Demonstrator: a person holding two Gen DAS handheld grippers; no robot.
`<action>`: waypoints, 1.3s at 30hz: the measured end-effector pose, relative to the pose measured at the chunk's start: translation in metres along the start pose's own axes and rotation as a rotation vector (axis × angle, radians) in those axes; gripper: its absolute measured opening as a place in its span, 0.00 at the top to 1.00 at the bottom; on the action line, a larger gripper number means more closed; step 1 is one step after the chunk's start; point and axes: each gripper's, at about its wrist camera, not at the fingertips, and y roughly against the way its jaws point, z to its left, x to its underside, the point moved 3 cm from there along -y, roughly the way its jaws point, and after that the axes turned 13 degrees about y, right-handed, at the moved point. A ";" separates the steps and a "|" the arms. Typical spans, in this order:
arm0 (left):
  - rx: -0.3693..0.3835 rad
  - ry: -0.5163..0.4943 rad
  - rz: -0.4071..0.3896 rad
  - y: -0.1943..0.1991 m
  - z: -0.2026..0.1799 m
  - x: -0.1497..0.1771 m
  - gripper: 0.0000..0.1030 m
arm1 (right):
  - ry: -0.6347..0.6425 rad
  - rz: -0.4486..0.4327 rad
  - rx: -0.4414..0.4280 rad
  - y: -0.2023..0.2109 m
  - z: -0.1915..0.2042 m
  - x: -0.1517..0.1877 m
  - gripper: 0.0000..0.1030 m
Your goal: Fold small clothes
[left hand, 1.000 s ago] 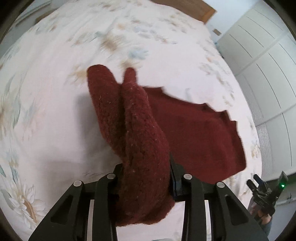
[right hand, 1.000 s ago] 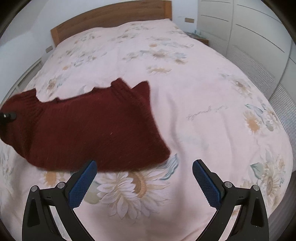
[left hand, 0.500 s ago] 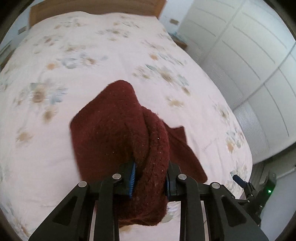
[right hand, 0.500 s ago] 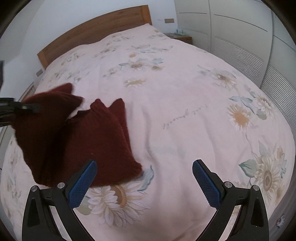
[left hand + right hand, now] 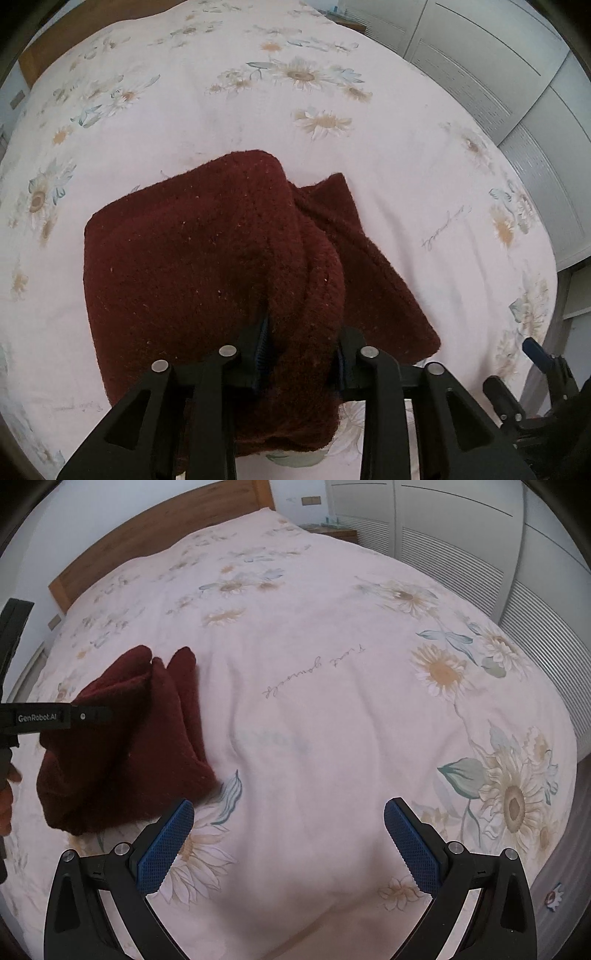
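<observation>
Left wrist view: the left gripper [image 5: 301, 347] is pinching the dark red knitted garment [image 5: 192, 258] on the floral bedspread [image 5: 406, 147], jaws opening; releasing early risks the fold slumping. The right gripper [image 5: 288, 834] is gaping empty.

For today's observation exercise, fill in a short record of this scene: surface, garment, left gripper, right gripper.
surface: bed with a pale floral cover
garment: dark red knit, folded over itself on the bed
left gripper: jaws opening, a bunch of the knit between them
right gripper: open, empty, above bare cover beside the knit
</observation>
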 end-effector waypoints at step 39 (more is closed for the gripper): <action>-0.053 0.264 -0.060 0.092 0.187 0.076 0.01 | 0.353 0.314 -0.229 -0.088 0.185 -0.132 0.33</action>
